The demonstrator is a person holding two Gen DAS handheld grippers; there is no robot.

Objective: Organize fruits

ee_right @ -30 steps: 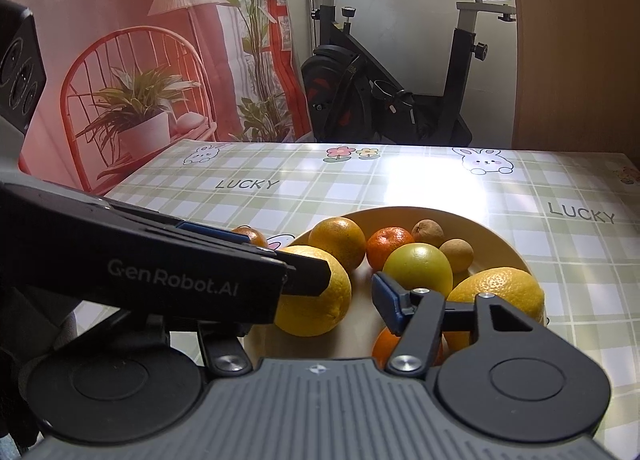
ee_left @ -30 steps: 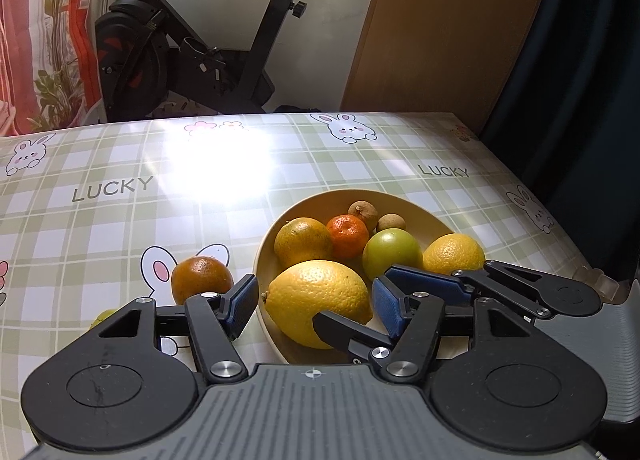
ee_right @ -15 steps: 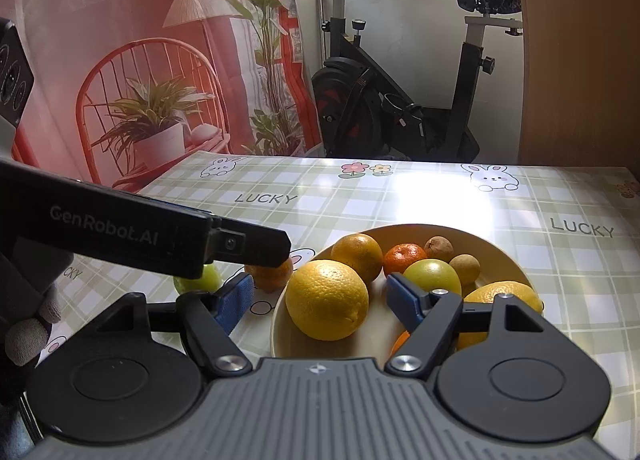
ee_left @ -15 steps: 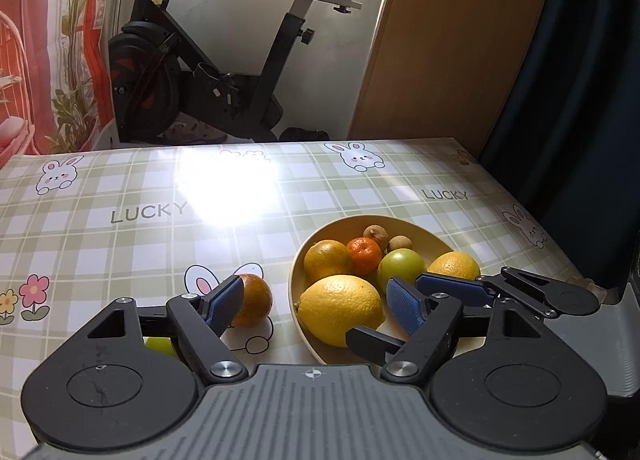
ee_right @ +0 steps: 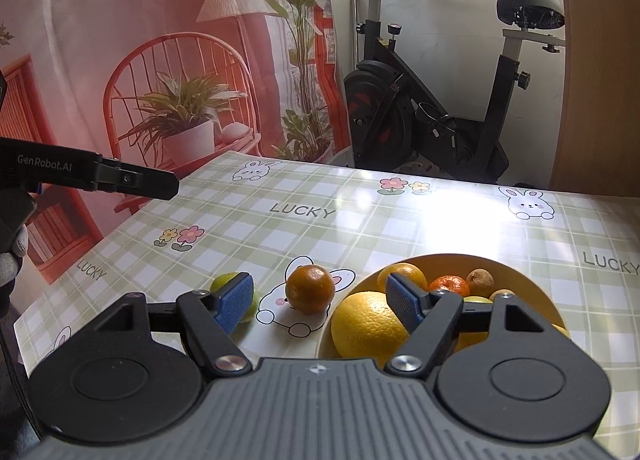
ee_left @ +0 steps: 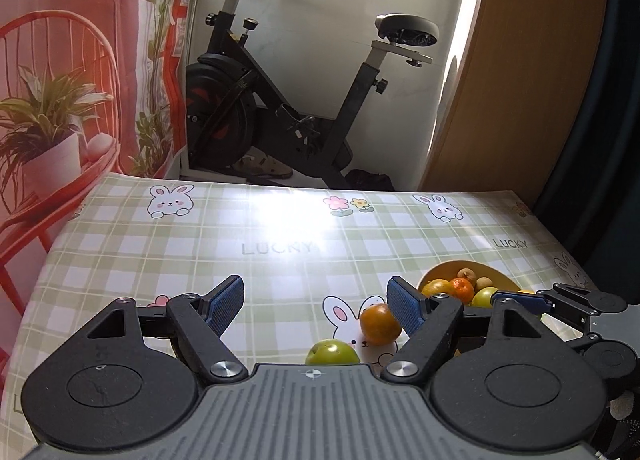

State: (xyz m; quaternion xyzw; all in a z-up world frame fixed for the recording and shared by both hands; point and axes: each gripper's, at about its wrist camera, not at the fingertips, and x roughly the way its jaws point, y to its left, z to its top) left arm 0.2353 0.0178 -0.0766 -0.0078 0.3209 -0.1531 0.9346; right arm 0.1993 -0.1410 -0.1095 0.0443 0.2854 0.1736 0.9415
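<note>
A yellow bowl (ee_right: 440,258) holds several fruits, with a large yellow citrus (ee_right: 368,324) at its near edge. To its left, an orange (ee_right: 310,288) and a green fruit (ee_right: 222,284) lie on the checked tablecloth. My right gripper (ee_right: 320,300) hovers open over the bowl's left rim, holding nothing. My left gripper (ee_left: 316,300) is open and empty, above the cloth. The orange (ee_left: 380,324) and green fruit (ee_left: 332,352) sit just below its right finger, with the bowl (ee_left: 452,266) further right. One left-gripper finger (ee_right: 120,179) shows at the far left of the right wrist view.
An exercise bike (ee_left: 288,100) stands beyond the table's far edge, beside a red printed curtain (ee_right: 120,40) and a wooden panel (ee_left: 520,60). A gloved hand (ee_right: 12,256) shows at the left edge. The table's left edge (ee_right: 56,300) is near the green fruit.
Both grippers have drawn back and risen from the bowl. The left one has swung left, off the large yellow citrus, and now faces the cloth with its jaws wider.
</note>
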